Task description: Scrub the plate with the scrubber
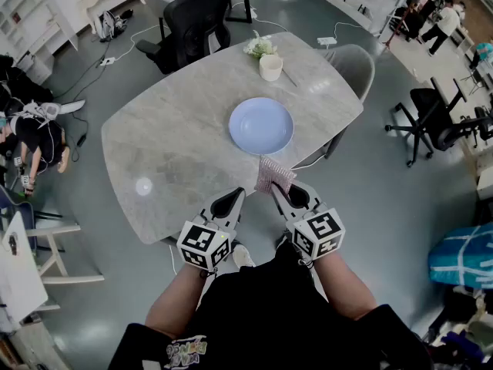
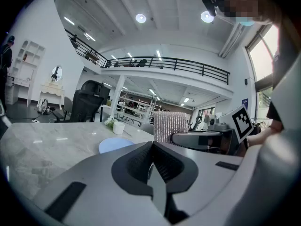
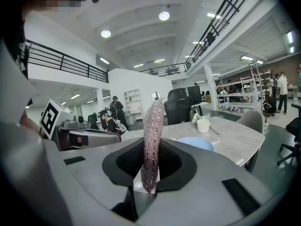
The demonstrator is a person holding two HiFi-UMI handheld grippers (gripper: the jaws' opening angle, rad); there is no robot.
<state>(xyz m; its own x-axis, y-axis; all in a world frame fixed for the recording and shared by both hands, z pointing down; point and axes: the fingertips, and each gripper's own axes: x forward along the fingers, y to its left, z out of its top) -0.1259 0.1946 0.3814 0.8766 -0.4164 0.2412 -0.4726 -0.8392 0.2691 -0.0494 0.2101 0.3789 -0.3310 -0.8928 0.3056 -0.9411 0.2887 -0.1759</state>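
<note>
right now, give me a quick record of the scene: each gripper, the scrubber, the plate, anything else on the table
left gripper: shut, nothing between its jaws
right gripper: shut on the scrubber
scrubber: pinkish pad, held above the table at its near edge, short of the plate
plate: light blue, empty, near the middle of the table, untouched
also on table: white cup with a small plant, beyond the plate
scrubbing: not yet begun

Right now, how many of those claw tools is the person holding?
2. Both hover by the near edge of the grey marble table: the left gripper shut and empty, the right gripper gripping a pink mesh scrubber. None hidden.
</note>
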